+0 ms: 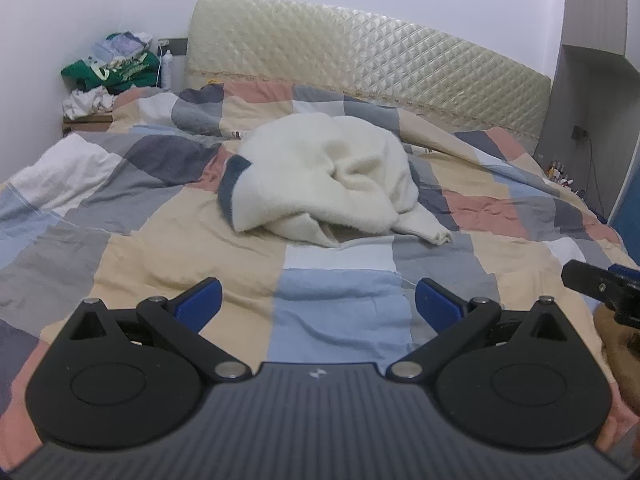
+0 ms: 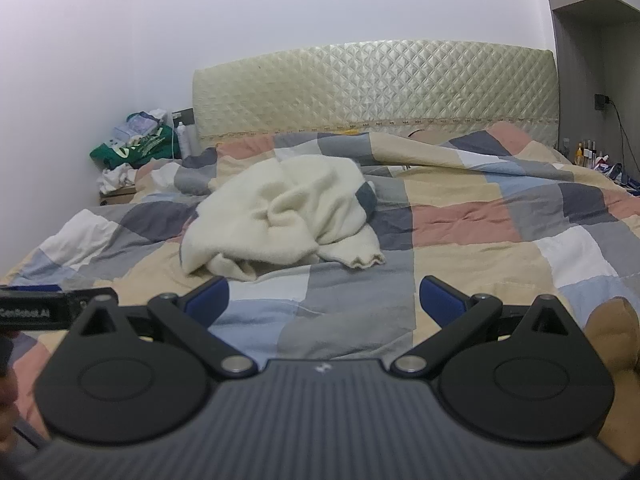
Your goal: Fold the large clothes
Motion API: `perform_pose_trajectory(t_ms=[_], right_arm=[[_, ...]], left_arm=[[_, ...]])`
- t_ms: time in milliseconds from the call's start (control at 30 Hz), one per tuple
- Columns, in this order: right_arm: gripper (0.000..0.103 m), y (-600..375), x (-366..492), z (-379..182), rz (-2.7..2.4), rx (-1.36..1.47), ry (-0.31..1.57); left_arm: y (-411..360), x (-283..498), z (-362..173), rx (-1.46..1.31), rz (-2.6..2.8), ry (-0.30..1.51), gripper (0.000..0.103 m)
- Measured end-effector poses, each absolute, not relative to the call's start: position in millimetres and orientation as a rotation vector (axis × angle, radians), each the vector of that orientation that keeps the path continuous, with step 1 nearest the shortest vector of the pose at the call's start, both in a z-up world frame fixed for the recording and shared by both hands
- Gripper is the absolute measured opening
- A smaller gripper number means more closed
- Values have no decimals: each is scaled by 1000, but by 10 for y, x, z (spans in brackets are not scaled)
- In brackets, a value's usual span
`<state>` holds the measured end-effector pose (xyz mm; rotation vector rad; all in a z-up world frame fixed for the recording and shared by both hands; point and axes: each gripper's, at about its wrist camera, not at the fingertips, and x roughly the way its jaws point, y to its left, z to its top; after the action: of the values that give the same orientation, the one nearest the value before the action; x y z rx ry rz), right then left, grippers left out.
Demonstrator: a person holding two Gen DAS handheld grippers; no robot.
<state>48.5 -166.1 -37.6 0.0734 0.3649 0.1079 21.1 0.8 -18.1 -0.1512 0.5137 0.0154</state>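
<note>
Your cream fleece garment (image 1: 320,184) lies in a crumpled heap near the middle of the bed, on the patchwork quilt (image 1: 336,312), well short of the quilted headboard (image 1: 360,52) and some way ahead of both tools. The left tool (image 1: 318,300) hangs over the quilt with its blue pads spread wide and nothing between them; the right tool (image 2: 324,298) is the same, jaws apart and empty, and neither touches the fabric. Judge the garment as soft, thick and limp: it should be light for its bulk, it will sag and drag across the quilt instead of holding any shape, and the fuzzy pile should give the pads good purchase. The risk is pinching several layers at once, or catching the quilt beneath. A cuff-like end (image 1: 438,236) pokes out toward you on the right side of the heap, and a dark blue-grey panel (image 1: 234,184) shows at its left edge in the left wrist view; those are the clearest single-layer spots. You would do well to take an outer edge with each tool and lift it apart to spread it flat before any fold. The collar and hem cannot be made out in the bundle.
</note>
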Motion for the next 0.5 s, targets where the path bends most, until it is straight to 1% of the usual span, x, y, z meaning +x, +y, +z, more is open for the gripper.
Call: perform_pose_trajectory(t_ms=[267,500], right_arm=[[103,-1732,742,-265,91,138,421],[103,-1764,1312,-82,106,172,460]], left_arm=[[38,596,-117,-177,25,549,103],[178,1302,-85,-253,6,604,103]])
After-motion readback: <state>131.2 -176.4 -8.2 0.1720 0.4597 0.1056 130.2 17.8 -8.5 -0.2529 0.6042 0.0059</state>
